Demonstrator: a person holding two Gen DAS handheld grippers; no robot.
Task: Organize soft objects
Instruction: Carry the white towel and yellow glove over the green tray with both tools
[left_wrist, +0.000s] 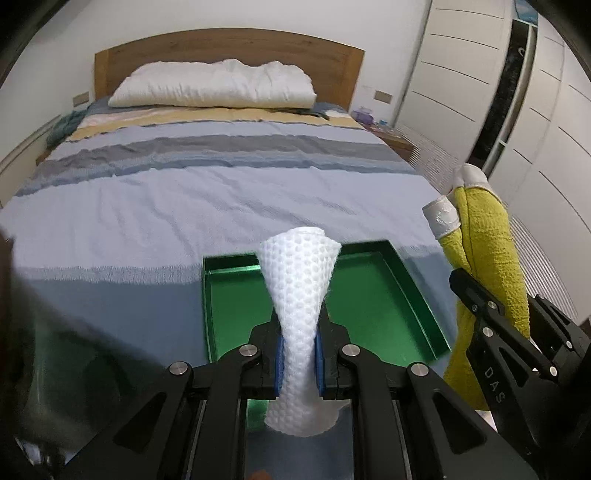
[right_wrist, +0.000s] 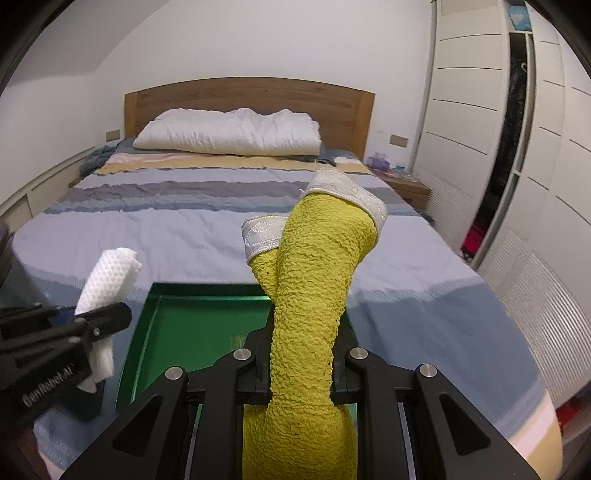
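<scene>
My left gripper (left_wrist: 299, 354) is shut on a rolled white mesh cloth (left_wrist: 299, 280) and holds it upright above a green tray (left_wrist: 376, 291) on the bed's foot. My right gripper (right_wrist: 301, 365) is shut on a yellow-green towel with white trim (right_wrist: 314, 280), also above the tray (right_wrist: 184, 325). The towel (left_wrist: 487, 258) and right gripper (left_wrist: 476, 295) show at the right of the left wrist view. The white cloth (right_wrist: 107, 277) and left gripper (right_wrist: 99, 317) show at the left of the right wrist view.
The tray lies on a bed with a blue striped cover (left_wrist: 221, 177). A white pillow (left_wrist: 214, 86) rests against a wooden headboard (left_wrist: 229, 46). White wardrobe doors (left_wrist: 517, 92) line the right side. A nightstand (right_wrist: 406, 184) stands by the bed.
</scene>
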